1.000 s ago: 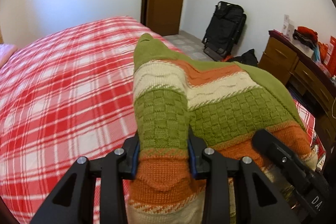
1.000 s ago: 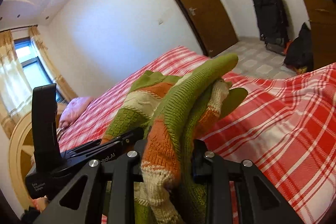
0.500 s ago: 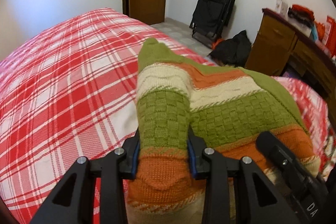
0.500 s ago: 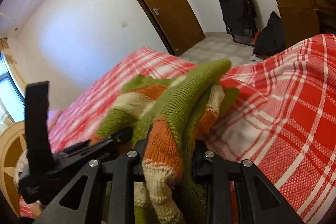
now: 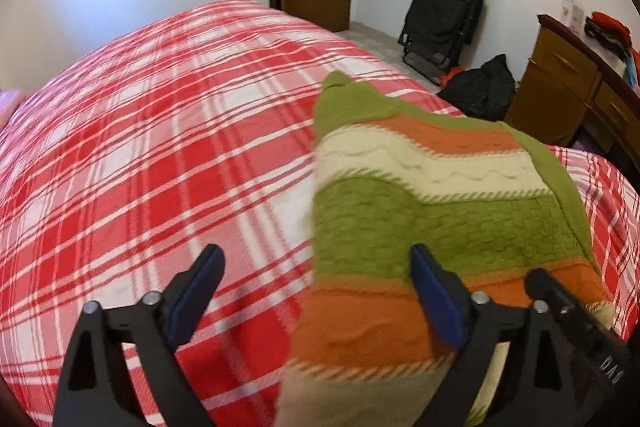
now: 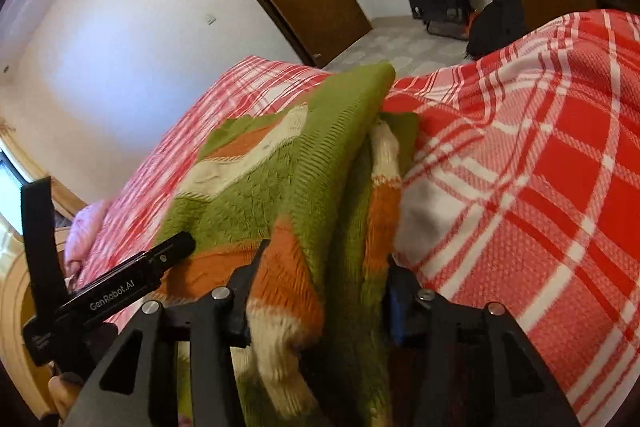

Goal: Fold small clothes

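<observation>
Green, orange and cream striped knit garment (image 5: 432, 211) laid on red plaid bed (image 5: 160, 147); left gripper (image 5: 316, 291) fingers spread wide, empty, releasing the fold; right gripper (image 6: 320, 291) fingers clamped on bunched edge, steadying.

striped green, orange and cream knit sweater (image 5: 432, 211), folded, lying on the bed

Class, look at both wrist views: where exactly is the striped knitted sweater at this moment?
The striped knitted sweater lies on the red plaid bedspread, near the side facing the wooden dresser. The right gripper grips its edge; the left gripper is open beside it.
</observation>
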Action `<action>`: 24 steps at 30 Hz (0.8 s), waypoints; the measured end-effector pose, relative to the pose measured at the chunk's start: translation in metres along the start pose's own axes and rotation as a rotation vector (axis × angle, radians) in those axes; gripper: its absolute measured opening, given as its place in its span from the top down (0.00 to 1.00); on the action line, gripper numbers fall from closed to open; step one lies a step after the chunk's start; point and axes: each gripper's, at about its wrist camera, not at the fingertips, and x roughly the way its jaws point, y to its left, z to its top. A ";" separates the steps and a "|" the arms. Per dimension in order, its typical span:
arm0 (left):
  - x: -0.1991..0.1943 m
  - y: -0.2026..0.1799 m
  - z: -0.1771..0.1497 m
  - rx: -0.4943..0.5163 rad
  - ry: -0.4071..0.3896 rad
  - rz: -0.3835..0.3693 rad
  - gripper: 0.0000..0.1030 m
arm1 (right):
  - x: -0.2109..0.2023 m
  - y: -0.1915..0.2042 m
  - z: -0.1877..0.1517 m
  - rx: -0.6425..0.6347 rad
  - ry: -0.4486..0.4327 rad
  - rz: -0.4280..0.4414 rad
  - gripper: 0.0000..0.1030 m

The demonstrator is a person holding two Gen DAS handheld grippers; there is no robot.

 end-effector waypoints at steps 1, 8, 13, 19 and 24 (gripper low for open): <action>-0.003 0.003 -0.002 0.000 -0.002 0.008 0.05 | -0.006 -0.001 -0.001 -0.005 0.000 -0.006 0.51; -0.035 0.014 -0.019 0.005 -0.026 0.080 0.05 | -0.065 0.009 0.000 -0.109 -0.140 -0.107 0.52; -0.049 0.025 -0.027 -0.032 -0.043 0.145 0.05 | -0.060 0.034 0.030 -0.218 -0.138 -0.061 0.69; -0.046 0.027 -0.036 -0.079 -0.021 0.133 0.05 | 0.001 0.053 0.049 -0.346 0.015 -0.081 0.69; -0.032 0.023 -0.044 -0.078 0.021 0.151 0.05 | 0.033 0.036 0.050 -0.327 0.055 -0.134 0.69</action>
